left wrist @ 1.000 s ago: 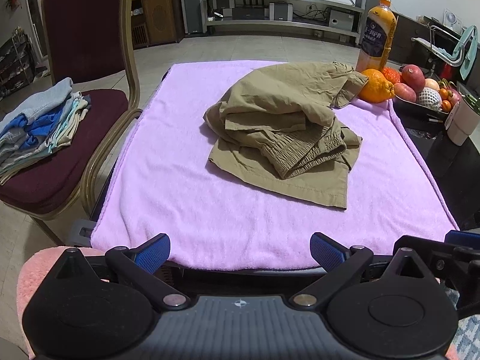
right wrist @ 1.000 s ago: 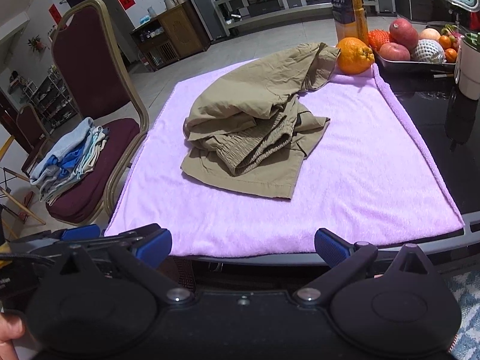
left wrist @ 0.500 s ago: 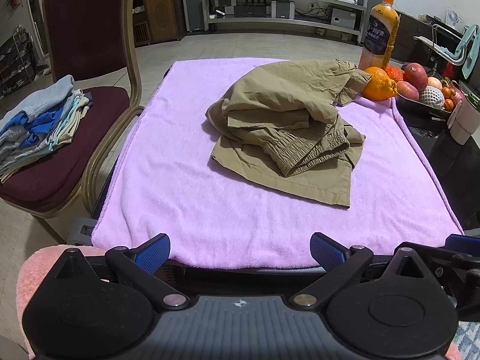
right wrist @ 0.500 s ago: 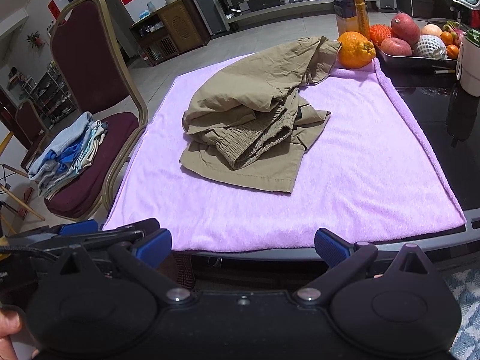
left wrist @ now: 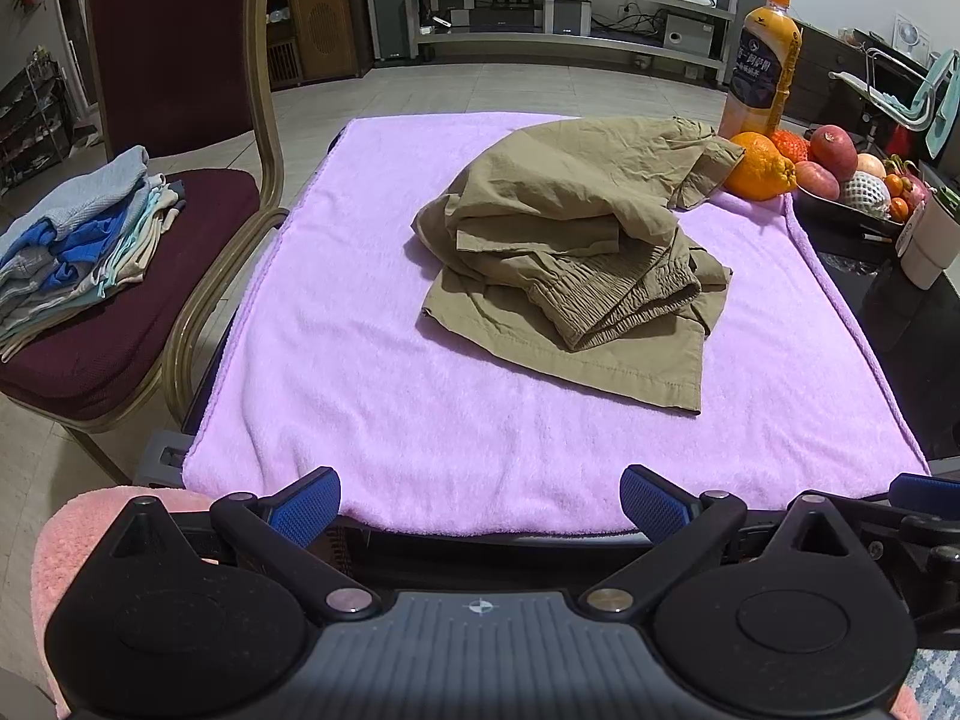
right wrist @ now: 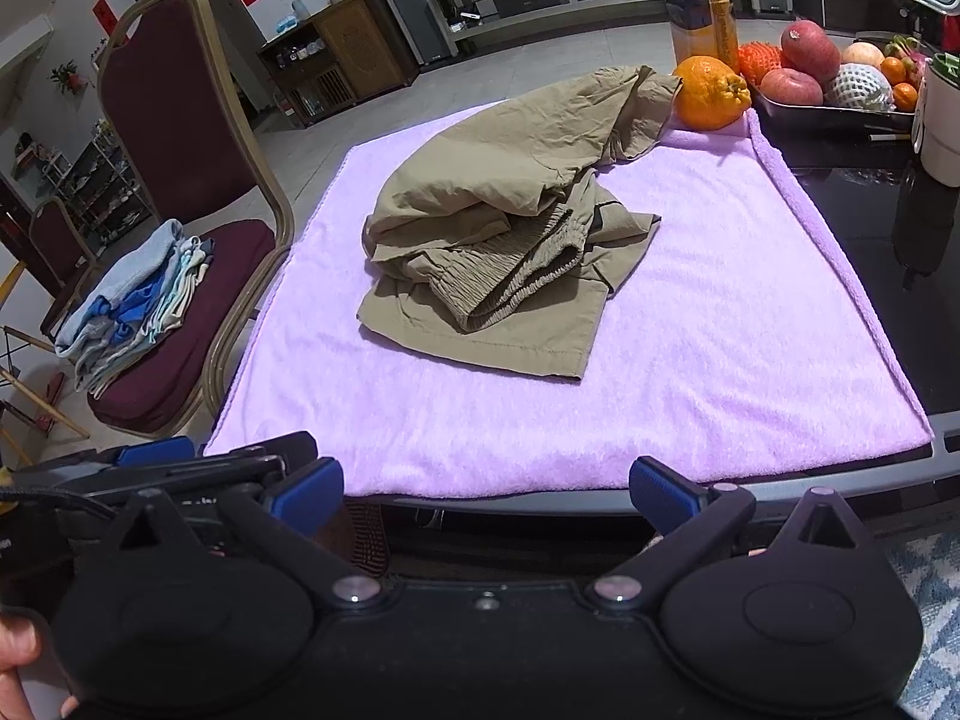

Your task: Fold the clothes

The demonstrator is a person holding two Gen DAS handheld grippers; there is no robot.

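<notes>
One pair of khaki shorts (left wrist: 570,258), crumpled in a heap mid-towel (left wrist: 372,396), elastic waistband bunched on top, one leg reaching the far right corner and touching the orange (left wrist: 759,167). One purple towel covering most of the dark worktop (right wrist: 864,204). One juice bottle (left wrist: 761,69) behind the orange, one fruit tray (right wrist: 834,111) beside it, one white cup (left wrist: 933,240) at the right edge. One maroon chair (left wrist: 174,60) left of the worktop, one stack of folded clothes (left wrist: 78,246) on its seat. My left hand-held gripper (left wrist: 480,504) and right hand-held gripper (right wrist: 486,495) are both released, jaws spread wide, empty, level at the near edge of the worktop, side by side, pointing at the shorts and well short of them. Pink sleeve (left wrist: 78,540) shows under the left one. Tiled floor, wood cabinet and metal shelving along the far wall.
</notes>
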